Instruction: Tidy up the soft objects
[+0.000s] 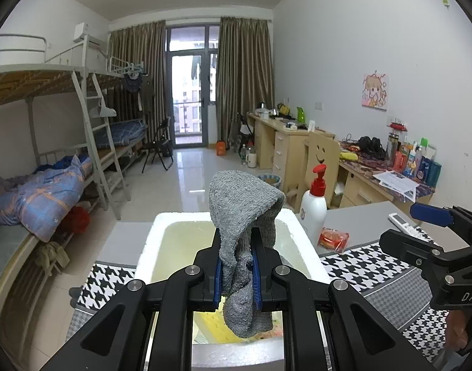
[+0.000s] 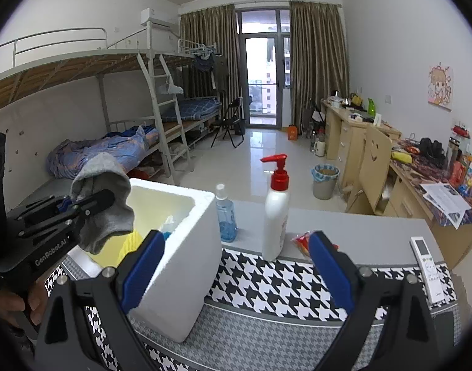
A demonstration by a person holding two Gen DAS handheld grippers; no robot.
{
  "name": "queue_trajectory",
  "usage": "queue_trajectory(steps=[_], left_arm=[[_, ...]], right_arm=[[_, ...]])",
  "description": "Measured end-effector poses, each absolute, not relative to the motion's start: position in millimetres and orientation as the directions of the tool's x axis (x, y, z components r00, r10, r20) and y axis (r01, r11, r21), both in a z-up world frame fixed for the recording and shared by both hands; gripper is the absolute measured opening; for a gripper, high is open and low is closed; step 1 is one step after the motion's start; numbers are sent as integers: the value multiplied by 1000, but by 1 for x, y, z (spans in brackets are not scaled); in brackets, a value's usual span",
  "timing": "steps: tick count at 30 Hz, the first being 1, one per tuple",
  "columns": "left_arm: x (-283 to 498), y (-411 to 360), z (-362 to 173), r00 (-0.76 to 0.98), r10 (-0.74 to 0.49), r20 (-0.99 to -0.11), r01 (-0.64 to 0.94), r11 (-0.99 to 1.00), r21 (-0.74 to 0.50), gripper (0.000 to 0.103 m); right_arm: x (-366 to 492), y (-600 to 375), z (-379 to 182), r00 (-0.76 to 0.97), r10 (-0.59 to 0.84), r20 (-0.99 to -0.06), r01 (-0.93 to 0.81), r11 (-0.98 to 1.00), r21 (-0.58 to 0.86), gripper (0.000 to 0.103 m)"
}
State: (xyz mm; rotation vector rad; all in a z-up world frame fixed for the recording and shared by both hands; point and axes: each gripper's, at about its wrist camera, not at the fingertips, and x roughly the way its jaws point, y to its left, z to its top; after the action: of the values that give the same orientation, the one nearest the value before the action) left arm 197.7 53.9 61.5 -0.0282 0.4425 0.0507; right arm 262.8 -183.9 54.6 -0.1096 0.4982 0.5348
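The left gripper point(image 1: 237, 273) has its blue pads pressed tight on a grey sock point(image 1: 243, 216), which hangs over the open white foam box point(image 1: 149, 241). Its side reads "GenRobot.AI". The right gripper point(image 2: 236, 273) has its fingers wide apart with nothing between them. Past it stand a white pump bottle point(image 2: 276, 216), a blue spray bottle point(image 2: 226, 216), a red packet point(image 2: 302, 241) and a remote point(image 2: 427, 266) on the checked cloth point(image 2: 266, 281).

White-walled dorm room, metal bunk beds point(image 1: 59, 99) along the left, brown curtains point(image 1: 242, 71) flanking a bright glass balcony door point(image 1: 189, 92) at centre, glossy pale tile floor point(image 1: 186, 173), wooden desks point(image 1: 285, 142) on the right, cartoon poster point(image 1: 375, 91) upper right.
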Motion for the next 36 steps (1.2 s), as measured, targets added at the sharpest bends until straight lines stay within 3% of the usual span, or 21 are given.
queue_trajectory(steps=[8, 10, 15, 21, 36], left_arm=[[210, 56, 55, 883, 47, -466, -60, 998, -13, 21], [213, 56, 53, 877, 47, -478, -59, 998, -10, 30], [211, 58, 50, 878, 69, -474, -81, 997, -4, 79], [200, 58, 55, 892, 103, -439, -116, 993, -3, 102], [158, 38, 76, 931, 104, -350, -110, 994, 3, 102]], right_arm=[[263, -193, 52, 745, 460, -484, -505, 862, 42, 96], [263, -195, 52, 747, 456, -485, -499, 865, 45, 96], [261, -201, 50, 746, 456, -485, -491, 869, 60, 96], [255, -205, 53, 750, 459, -476, -488, 870, 69, 96], [226, -223, 61, 779, 460, -425, -483, 874, 60, 96]])
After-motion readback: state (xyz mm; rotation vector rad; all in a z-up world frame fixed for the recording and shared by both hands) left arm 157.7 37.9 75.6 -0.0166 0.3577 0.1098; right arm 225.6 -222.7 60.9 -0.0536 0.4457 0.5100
